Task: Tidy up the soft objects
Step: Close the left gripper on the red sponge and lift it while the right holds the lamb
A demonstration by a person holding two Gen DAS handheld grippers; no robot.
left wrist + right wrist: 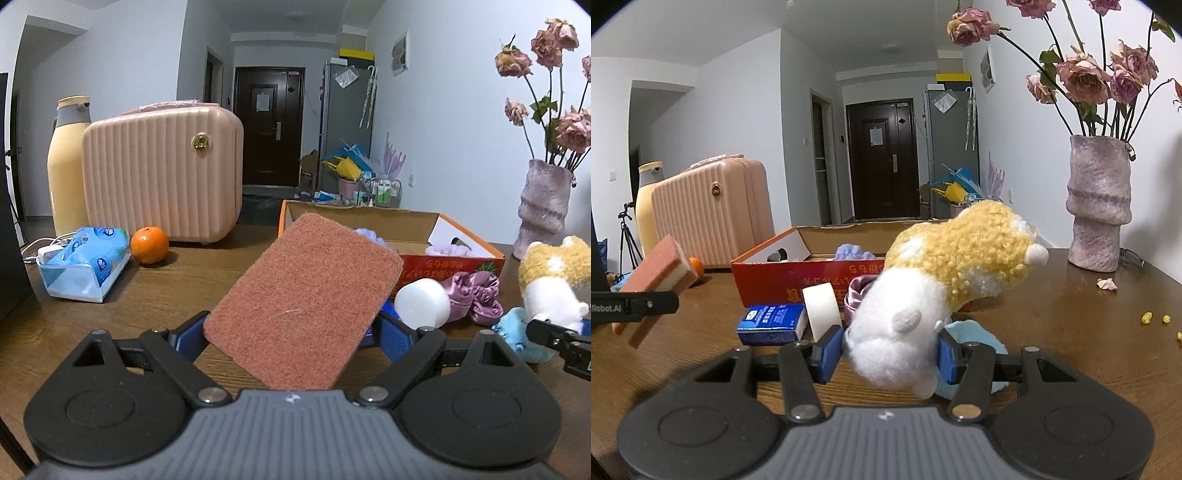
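Two grabs in hand: left gripper (291, 328) clamps the sponge (303, 302) above the table, right gripper (890, 354) squeezes the plush toy (945, 280). Next, I'd say, both carry over into the box (458, 264).

The sponge (303, 306) hides the near-left part of the cardboard box (458, 264). The box's printed lettering is illegible. The flowers (1086, 74) are cut off above the box.

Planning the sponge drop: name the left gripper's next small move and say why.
Probably carry it forward over the open box and release. The left gripper already holds the sponge lifted off the table, short of the box, where other soft things already lie.
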